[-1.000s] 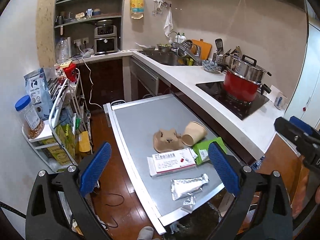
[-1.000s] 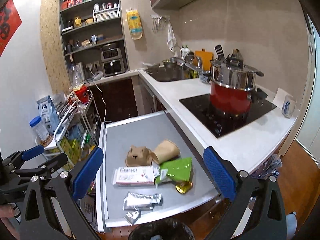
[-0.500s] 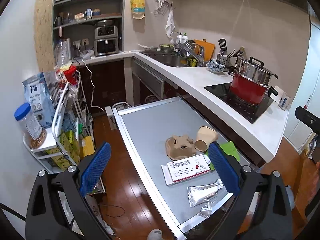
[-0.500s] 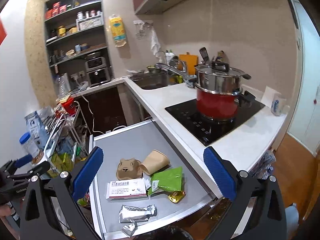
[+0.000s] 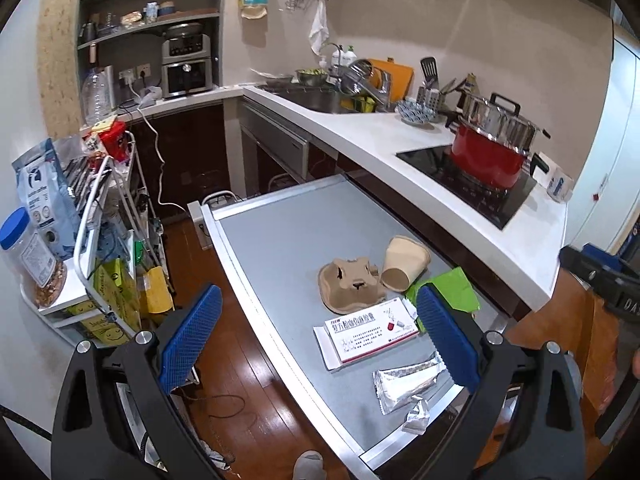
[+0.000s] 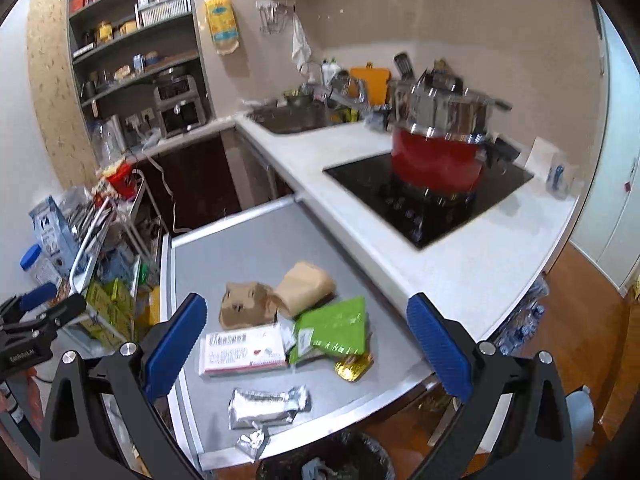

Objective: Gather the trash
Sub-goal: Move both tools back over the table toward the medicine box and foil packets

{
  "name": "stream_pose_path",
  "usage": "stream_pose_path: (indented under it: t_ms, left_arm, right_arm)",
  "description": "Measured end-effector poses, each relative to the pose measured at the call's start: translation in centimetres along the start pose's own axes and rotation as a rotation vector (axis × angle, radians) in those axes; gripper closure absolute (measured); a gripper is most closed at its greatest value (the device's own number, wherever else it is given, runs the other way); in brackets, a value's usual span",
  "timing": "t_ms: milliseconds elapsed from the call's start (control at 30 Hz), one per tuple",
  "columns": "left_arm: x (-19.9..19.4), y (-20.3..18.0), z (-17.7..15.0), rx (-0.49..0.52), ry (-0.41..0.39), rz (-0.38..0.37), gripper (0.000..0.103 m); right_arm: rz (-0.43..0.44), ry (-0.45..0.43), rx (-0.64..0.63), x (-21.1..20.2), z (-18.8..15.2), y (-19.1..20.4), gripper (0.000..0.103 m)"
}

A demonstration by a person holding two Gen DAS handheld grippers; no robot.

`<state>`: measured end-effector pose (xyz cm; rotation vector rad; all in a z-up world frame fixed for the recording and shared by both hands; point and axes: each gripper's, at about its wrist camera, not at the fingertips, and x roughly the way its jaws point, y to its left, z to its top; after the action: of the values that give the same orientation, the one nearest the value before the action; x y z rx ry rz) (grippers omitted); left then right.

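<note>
Trash lies on a grey table (image 5: 280,236) (image 6: 248,248): a brown cardboard cup holder (image 5: 350,286) (image 6: 244,306), a tipped paper cup (image 5: 404,264) (image 6: 306,286), a white and red box (image 5: 370,330) (image 6: 244,350), a green packet (image 5: 452,286) (image 6: 334,328), a silver wrapper (image 5: 408,382) (image 6: 268,404), a small foil scrap (image 5: 416,420) (image 6: 250,442) and a gold wrapper (image 6: 352,366). My left gripper (image 5: 320,338) is open above the table's near left. My right gripper (image 6: 306,346) is open above the trash. Both are empty.
A black trash bin (image 6: 324,460) sits under the table's near edge. A white counter (image 5: 400,140) with a red pot (image 5: 486,156) on a hob runs along the right. A wire rack (image 5: 100,208) with packets and a jar stands at left.
Both grippers have shifted over the table. The left view pulled back and up, then neared the trash again. The right view swung and is blurred now. Nothing was picked up.
</note>
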<state>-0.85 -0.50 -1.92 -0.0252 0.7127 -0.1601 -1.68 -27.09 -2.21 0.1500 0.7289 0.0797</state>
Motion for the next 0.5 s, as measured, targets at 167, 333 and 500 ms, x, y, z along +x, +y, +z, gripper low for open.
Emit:
stream_pose_path:
  t_ms: [167, 333, 500]
  left_arm:
    - [2.1, 0.3, -0.9, 0.027, 0.046, 0.019, 0.005]
    - [3.6, 1.5, -1.2, 0.008, 0.082, 0.017, 0.005]
    - [4.8, 2.2, -1.1, -0.001, 0.102, 0.008, 0.005]
  right_arm:
    - [0.03, 0.136, 0.024, 3.9, -3.3, 0.8, 0.004]
    - [0.161, 0.316, 0.072, 7.4, -7.3, 2.3, 0.004]
    - [0.239, 0.47, 0.092, 10.6, -11.1, 4.5, 0.004]
